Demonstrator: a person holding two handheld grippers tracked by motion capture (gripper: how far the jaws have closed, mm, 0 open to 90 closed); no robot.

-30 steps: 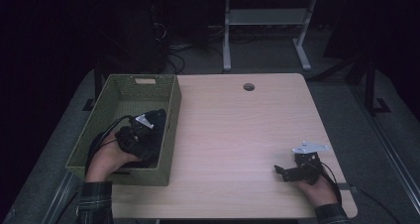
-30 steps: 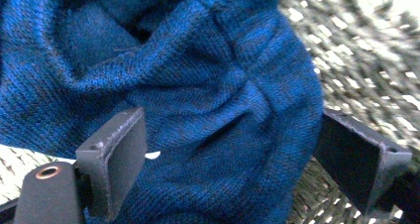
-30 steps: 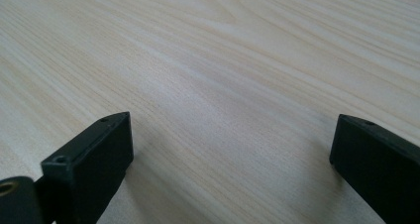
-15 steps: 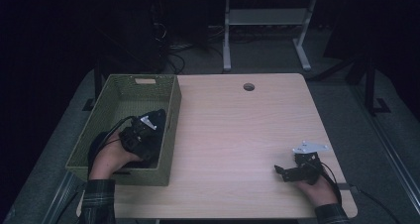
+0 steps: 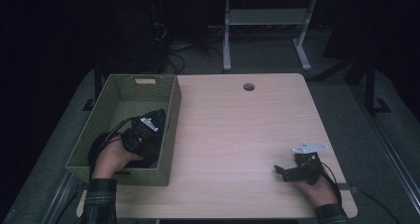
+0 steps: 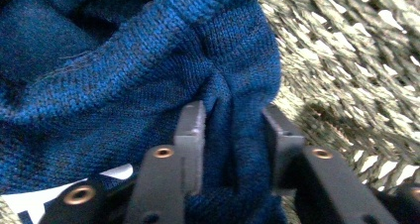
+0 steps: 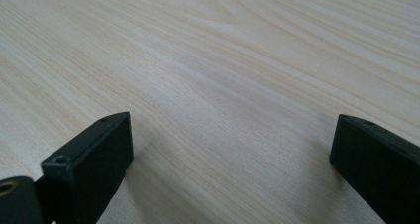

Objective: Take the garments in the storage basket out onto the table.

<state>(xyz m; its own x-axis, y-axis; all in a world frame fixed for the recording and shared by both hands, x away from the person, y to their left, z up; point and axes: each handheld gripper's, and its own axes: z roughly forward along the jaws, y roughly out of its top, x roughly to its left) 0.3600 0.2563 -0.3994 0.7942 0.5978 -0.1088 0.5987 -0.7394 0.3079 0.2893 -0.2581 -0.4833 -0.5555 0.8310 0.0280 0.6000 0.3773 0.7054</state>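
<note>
My left gripper (image 5: 157, 117) is down inside the green woven basket (image 5: 139, 84) at the table's left. Seen in the left gripper view, its jaws have just been closing, and the left gripper (image 6: 233, 112) now pinches a fold of blue knitted cloth (image 6: 124, 75) between its pads. From above the cloth (image 5: 100, 143) is a dark heap beside the hand. My right gripper (image 5: 280, 172) rests at the table's near right corner. The right gripper (image 7: 233, 130) stands wide open, with bare wood between its fingers.
The light wooden table (image 5: 237, 130) has a round cable hole (image 5: 248, 87) near its far edge. The basket wall (image 6: 356, 60) rises close behind the cloth. A white patch (image 6: 69, 187) shows under the knit. Beyond the table stands a white desk frame (image 5: 267, 30).
The left hand has shifted only slightly inside the basket. The right gripper has stayed where it was on the table.
</note>
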